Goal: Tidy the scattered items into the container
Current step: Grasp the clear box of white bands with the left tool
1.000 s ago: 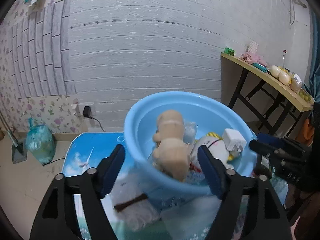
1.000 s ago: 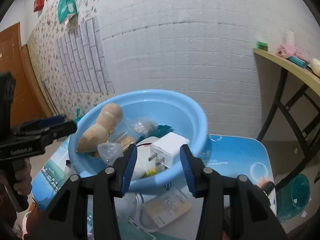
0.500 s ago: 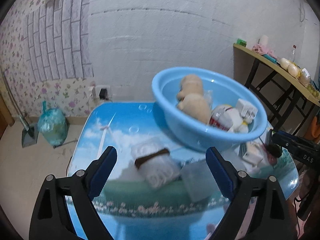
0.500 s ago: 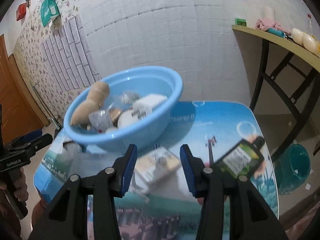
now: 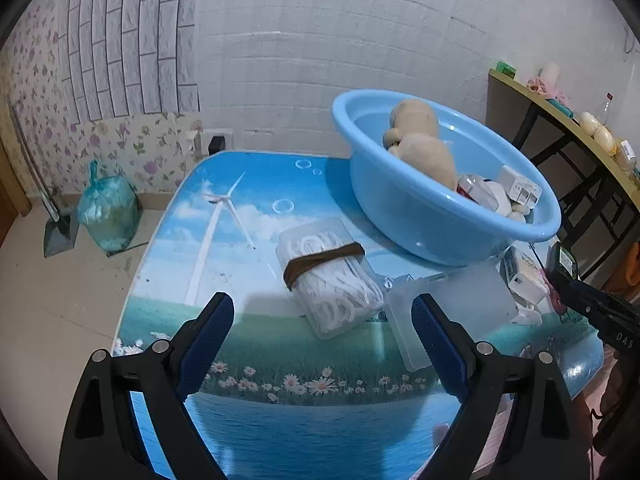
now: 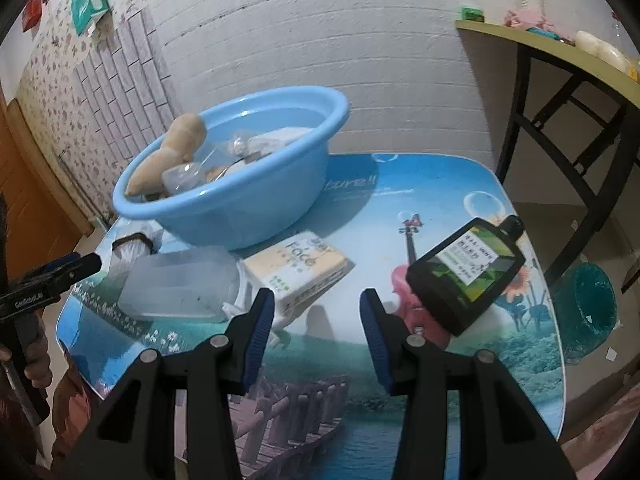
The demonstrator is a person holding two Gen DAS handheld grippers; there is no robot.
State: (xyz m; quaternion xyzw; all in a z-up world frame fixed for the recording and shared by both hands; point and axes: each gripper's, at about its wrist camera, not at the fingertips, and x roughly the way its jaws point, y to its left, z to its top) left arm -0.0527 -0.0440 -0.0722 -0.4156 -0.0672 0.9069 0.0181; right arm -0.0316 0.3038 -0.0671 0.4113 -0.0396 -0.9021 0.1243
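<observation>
the basin [image 5: 404, 208] already holds a plush toy [image 5: 424, 152] and charger [image 5: 520, 190]; cotton swab box [image 5: 328, 276], tissue pack [image 6: 298, 266] and bottle [image 6: 466, 276] remain on the tabletop [image 5: 224, 240]. both hand-held grippers, left [image 5: 322, 320] and right [image 6: 316, 316], are spread and empty.

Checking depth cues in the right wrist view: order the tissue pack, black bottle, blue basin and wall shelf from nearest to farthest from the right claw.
1. Tissue pack, just ahead of the right claw, slightly left.
2. Black bottle, lying on the table to the right; close to the pack in range, so this pair is a near call.
3. Blue basin, behind the pack, left.
4. Wall shelf, far upper right.
</observation>
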